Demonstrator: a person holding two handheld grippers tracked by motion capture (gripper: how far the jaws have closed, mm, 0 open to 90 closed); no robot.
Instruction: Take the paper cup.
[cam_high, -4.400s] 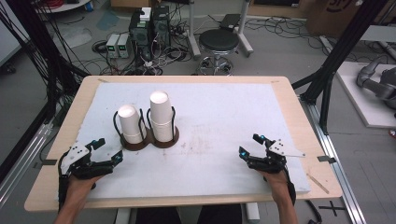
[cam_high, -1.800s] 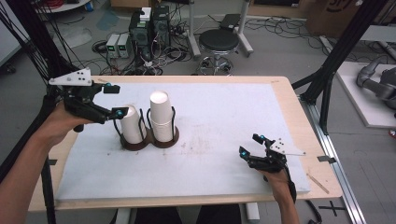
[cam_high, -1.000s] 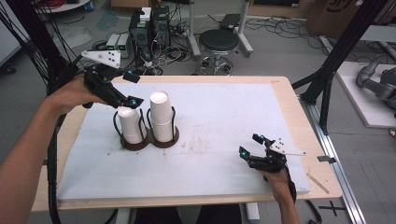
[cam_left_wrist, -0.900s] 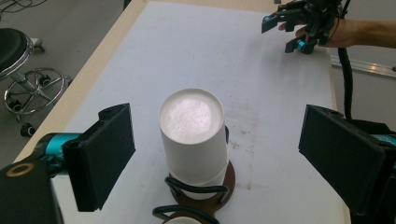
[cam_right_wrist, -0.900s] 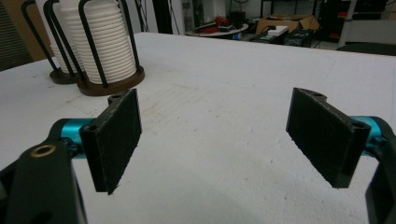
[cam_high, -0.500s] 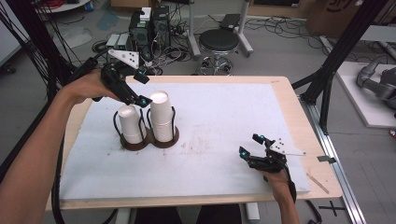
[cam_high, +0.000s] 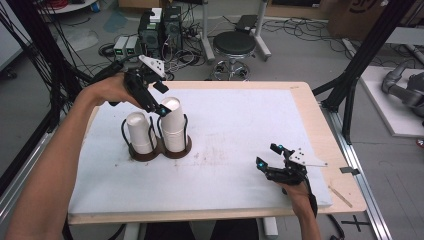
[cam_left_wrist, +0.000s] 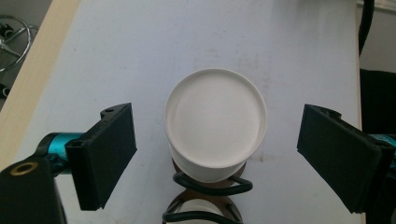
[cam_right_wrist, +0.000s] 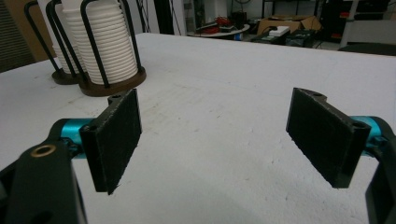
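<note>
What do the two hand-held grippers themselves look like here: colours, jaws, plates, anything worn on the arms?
Both the left hand-held gripper and the right hand-held gripper are black with flat rectangular black jaws, teal metal fittings behind them, and a grey three-cornered plate on top. Forearms are bare, no sleeves visible.

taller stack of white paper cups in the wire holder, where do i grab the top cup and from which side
Probably the top cup of the taller stack of white upside-down paper cups, from above. Its flat base faces up above the black wire holder, and the open left gripper already straddles it; close on its opposite sides.
</note>
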